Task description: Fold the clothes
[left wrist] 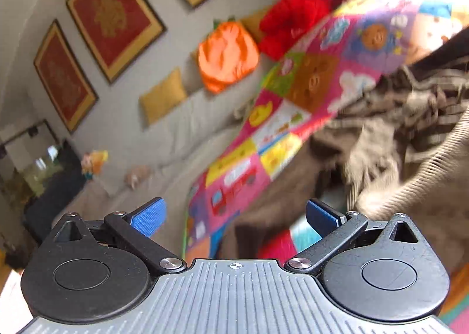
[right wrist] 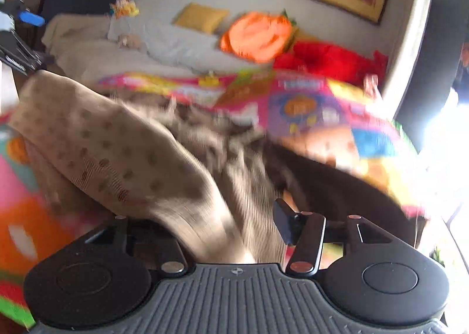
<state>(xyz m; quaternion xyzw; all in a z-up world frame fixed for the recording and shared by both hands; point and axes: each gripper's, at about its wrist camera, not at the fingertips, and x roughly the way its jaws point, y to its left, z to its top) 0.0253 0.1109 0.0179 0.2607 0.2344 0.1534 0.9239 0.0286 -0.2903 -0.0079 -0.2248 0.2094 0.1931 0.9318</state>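
A beige knitted garment with brown dots and a ribbed hem point(right wrist: 117, 152) lies bunched on a colourful patchwork play mat point(right wrist: 307, 108). It drapes over my right gripper point(right wrist: 231, 228) and hides its left finger. The right finger point(right wrist: 283, 225) stands well off centre, so the jaws are apart with loose cloth lying between them. In the left wrist view the same garment point(left wrist: 404, 134) is piled at the right on the mat point(left wrist: 293, 93). My left gripper point(left wrist: 236, 216) is open beside it, its blue pads point(left wrist: 149, 216) wide apart with nothing between them.
A beige sofa point(left wrist: 176, 134) along the wall carries a yellow cushion point(left wrist: 162, 93), an orange pumpkin cushion point(left wrist: 225, 55) and a red plush toy point(left wrist: 293, 20). Red framed pictures point(left wrist: 114, 14) hang above. A dark cabinet point(left wrist: 49, 196) stands at the left.
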